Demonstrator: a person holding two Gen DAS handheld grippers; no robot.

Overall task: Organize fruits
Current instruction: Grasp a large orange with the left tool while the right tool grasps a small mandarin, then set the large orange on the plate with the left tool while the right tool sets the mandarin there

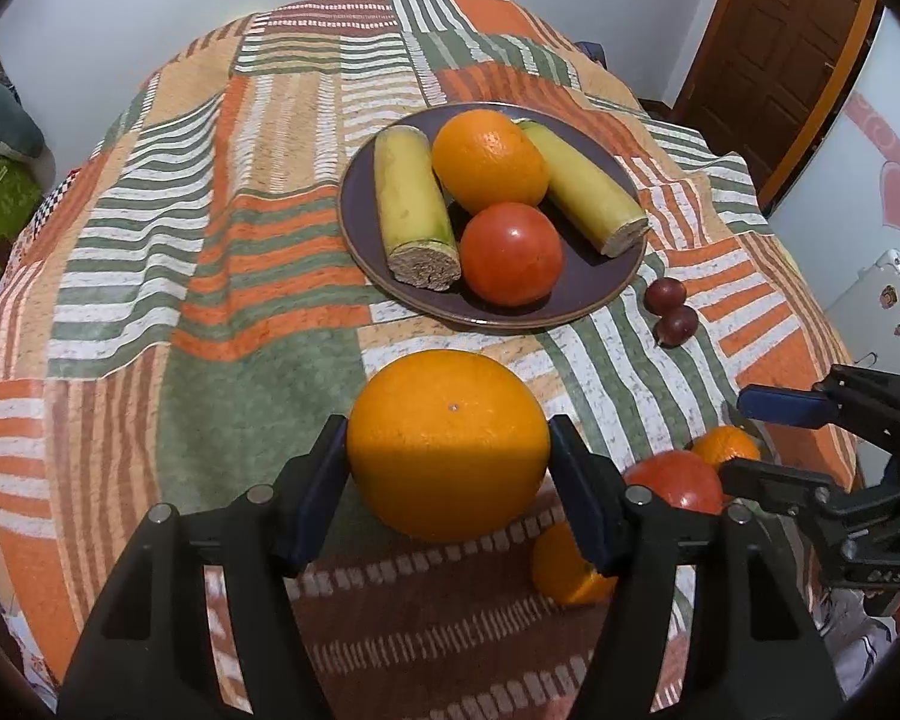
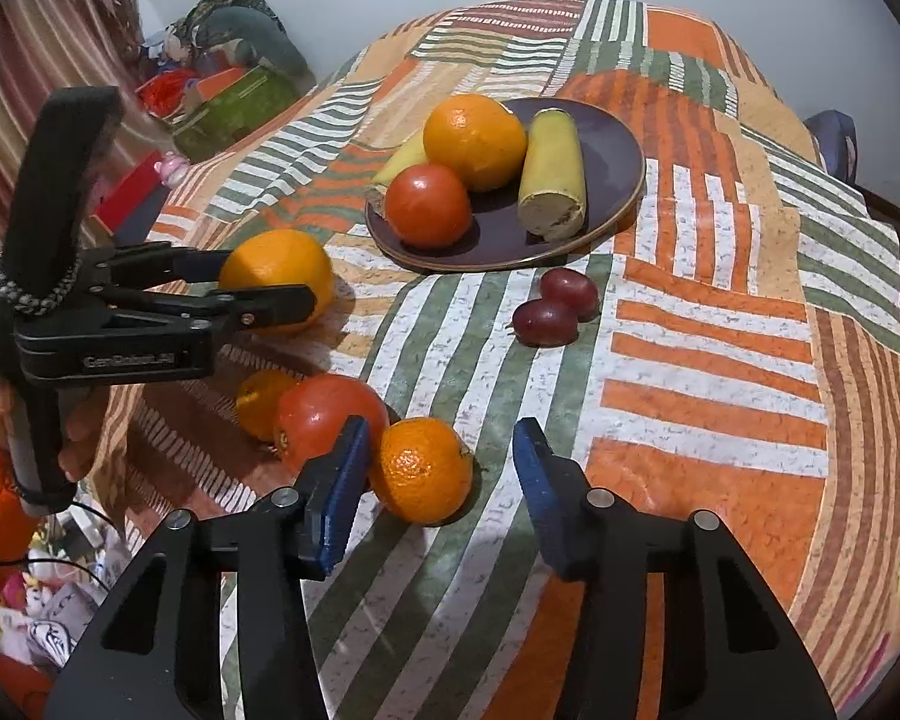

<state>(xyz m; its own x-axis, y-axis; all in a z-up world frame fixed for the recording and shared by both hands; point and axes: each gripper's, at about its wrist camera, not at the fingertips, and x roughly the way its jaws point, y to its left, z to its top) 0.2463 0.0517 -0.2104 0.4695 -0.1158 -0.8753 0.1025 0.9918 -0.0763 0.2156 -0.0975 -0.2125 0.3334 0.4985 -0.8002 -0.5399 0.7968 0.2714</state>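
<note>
Patchwork cloth [image 1: 222,276], orange/green/white stripes, covers the table, wrinkled on the far left side.

Dark purple plate [image 1: 588,294] sits past the table's middle. On it: two cut banana pieces [image 1: 414,204], one at either side, cut ends toward the cameras; an orange [image 1: 489,159] between them at the back; a red tomato [image 1: 513,253] in front, touching the orange.

Left claw [image 1: 447,459] clenched on a big orange [image 1: 447,444], blue pads pressed to both sides. Right wrist view shows this fruit [image 2: 276,276] near the plate's left rim; whether it is lifted off the cloth or resting on it, cannot tell.

Right claw [image 2: 441,492] released, jaws wide apart, hovering low over the cloth. A small mandarin [image 2: 421,469] lies on the table just beside its left pad [image 2: 339,492], inside the gap but closer to that side, right pad not touching it.

Second tomato [image 2: 327,414] on the cloth just left of the mandarin, partly behind the left pad. Another small orange fruit [image 2: 261,402] is tucked behind that tomato, touching it.

Two dark red grapes [image 2: 555,303] lie side by side, touching, on the cloth between the plate and the right claw, off the plate's near rim.
</note>
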